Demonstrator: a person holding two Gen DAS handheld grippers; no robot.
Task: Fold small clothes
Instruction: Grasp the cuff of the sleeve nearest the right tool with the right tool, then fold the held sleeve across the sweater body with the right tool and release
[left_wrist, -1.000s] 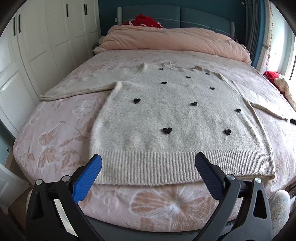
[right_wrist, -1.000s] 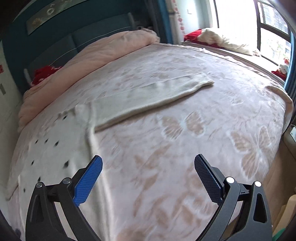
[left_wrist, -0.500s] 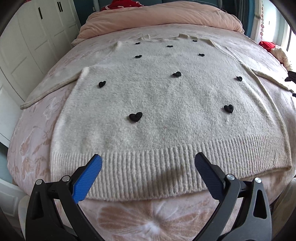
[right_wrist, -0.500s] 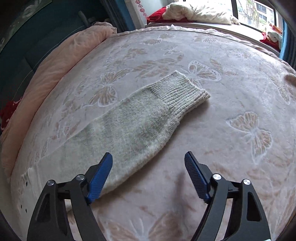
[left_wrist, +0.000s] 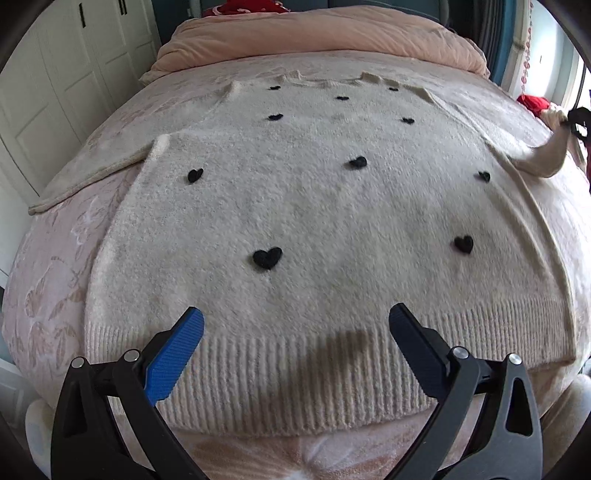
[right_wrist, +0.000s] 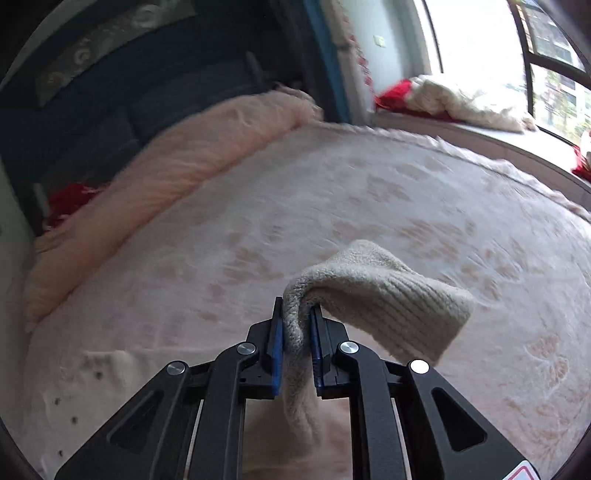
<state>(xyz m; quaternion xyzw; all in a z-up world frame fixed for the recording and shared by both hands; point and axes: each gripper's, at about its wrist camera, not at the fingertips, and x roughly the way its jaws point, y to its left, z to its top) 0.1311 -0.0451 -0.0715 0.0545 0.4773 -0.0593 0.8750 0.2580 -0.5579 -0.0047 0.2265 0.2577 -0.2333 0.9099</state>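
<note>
A cream knit sweater (left_wrist: 314, 206) with small black hearts lies flat, front up, on the bed. My left gripper (left_wrist: 295, 325) is open and hovers just above its ribbed hem (left_wrist: 295, 369). My right gripper (right_wrist: 297, 325) is shut on the sweater's right sleeve (right_wrist: 376, 291) near the cuff and holds it lifted off the bed. That lifted sleeve (left_wrist: 546, 155) and the right gripper (left_wrist: 578, 120) show at the far right of the left wrist view. The left sleeve (left_wrist: 96, 166) lies spread out to the left.
The bed (left_wrist: 44, 295) has a pink butterfly-print cover. A rolled pink duvet (left_wrist: 317, 37) lies along the headboard (right_wrist: 110, 103). White wardrobe doors (left_wrist: 55, 92) stand at the left. A window ledge (right_wrist: 461, 122) with clothes is at the right.
My right gripper has closed on the right sleeve near the cuff and lifted it off the bed. My left gripper has moved forward, closer over the hem.
</note>
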